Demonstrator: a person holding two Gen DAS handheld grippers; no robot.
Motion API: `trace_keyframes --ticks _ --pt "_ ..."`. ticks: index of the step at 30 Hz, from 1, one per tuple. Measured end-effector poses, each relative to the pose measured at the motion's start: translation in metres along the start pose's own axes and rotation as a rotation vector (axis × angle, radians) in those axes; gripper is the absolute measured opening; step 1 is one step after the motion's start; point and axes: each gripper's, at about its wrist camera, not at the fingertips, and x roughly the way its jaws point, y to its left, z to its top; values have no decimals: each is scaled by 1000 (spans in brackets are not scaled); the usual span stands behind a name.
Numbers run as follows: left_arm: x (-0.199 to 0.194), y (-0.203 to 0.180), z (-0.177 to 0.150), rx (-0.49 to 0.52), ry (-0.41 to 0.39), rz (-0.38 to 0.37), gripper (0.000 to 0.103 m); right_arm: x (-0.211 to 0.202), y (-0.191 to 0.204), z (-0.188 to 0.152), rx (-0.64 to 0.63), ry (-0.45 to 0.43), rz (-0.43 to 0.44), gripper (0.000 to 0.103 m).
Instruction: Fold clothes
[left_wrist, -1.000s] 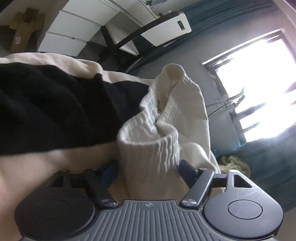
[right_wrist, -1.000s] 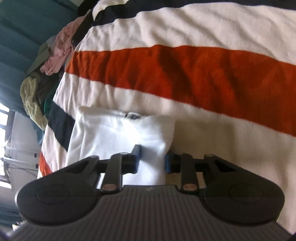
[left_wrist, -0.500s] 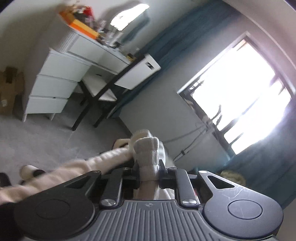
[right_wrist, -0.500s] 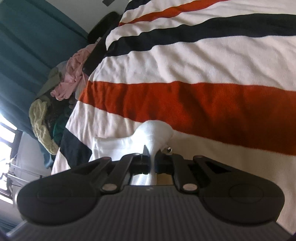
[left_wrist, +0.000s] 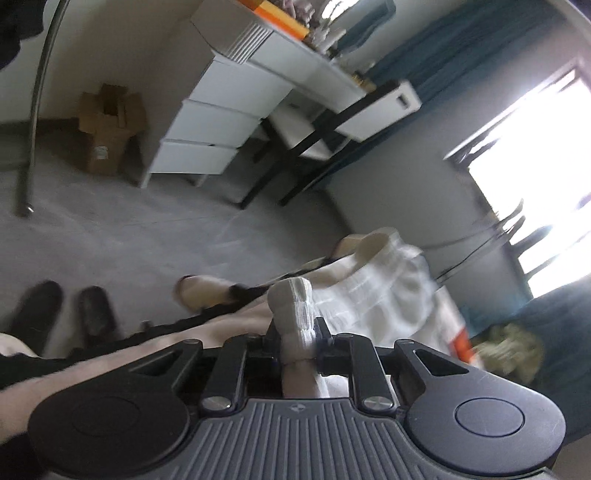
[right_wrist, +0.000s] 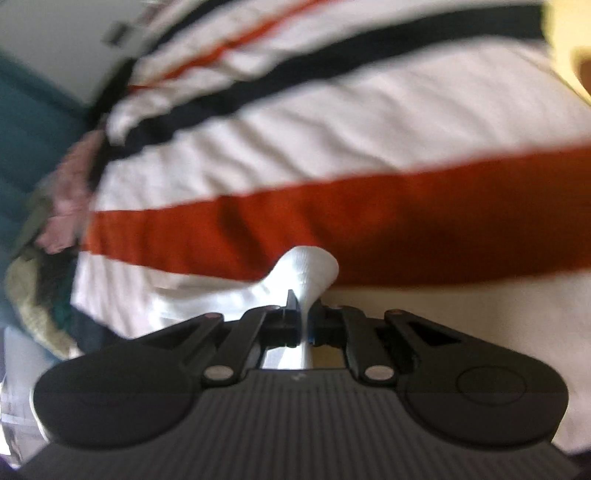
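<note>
White garment (left_wrist: 376, 291) is pinched in both my closed grippers, left (left_wrist: 295, 332) and right (right_wrist: 303, 325); a sudden pull may slip it free.

White ribbed garment (left_wrist: 373, 295), bunched, lifted

White drawer unit (left_wrist: 221, 122), cardboard box (left_wrist: 109, 133) beside — striped blanket (right_wrist: 332, 147).

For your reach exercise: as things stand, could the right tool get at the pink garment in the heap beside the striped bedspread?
Probably not yet: the right tool is shut on the white ribbed garment, and the pink garment lies well off to its side, beyond the striped bedspread.
</note>
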Motion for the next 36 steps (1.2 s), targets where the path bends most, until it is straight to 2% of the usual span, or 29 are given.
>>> trace_keyframes --ticks 2,3,4,6,7,8,9,10,11,12,14,16,18,21,24,27,30,34,36 --pt "1 -4 -2 66 8 22 26 3 -6 -1 22 26 -20 7" --pt "1 -8 -3 98 9 30 35 2 -5 -1 10 20 -10 8" --pt "-1 -11 -4 133 10 39 49 0 -4 -1 -2 13 -2 9" --pt "-9 -19 -8 202 11 58 60 -1 -1 -1 -16 3 -4 16" --pt "-12 -23 -10 237 11 68 64 0 0 -1 -21 -4 -16 26" --pt "-17 -28 -12 281 15 87 66 -1 2 -2 -29 -17 -29 41" --pt "-19 -34 -15 327 15 112 72 -2 4 -3 -43 -45 -43 48" --pt "-21 -41 -20 370 12 137 75 -5 8 -3 -67 -77 -53 61" --pt "-23 -48 -24 414 9 162 75 -8 15 -4 -106 -116 -63 66" --pt "-26 -57 -29 449 -1 174 77 -12 23 -7 -153 -161 -70 66" --pt "-32 -77 -42 509 -27 180 80 -16 38 -12 -258 -209 -18 72" --pt "-37 -104 -58 550 -46 137 82 -19 53 -18 -367 -229 67 73" --pt "-43 -133 -78 565 -55 67 86 -17 68 -26 -472 -204 167 73" --pt "-49 -189 -114 586 -73 -43 87 -13 84 -39 -599 -156 275 73" --pt "-50 -241 -158 627 -62 -155 94 -7 97 -49 -698 -98 357 73" --pt "-45 -280 -204 679 -8 -248 94 -7 103 -55 -786 -107 373 73" --pt "-37 -294 -248 753 16 -307 94 1 108 -56 -848 -128 363 72" --pt "-20 -287 -297 896 13 -317 94 18 106 -47 -846 -132 332 72" --pt "-9 -280 -310 923 59 -313 94 31 104 -44 -836 -127 310 72"
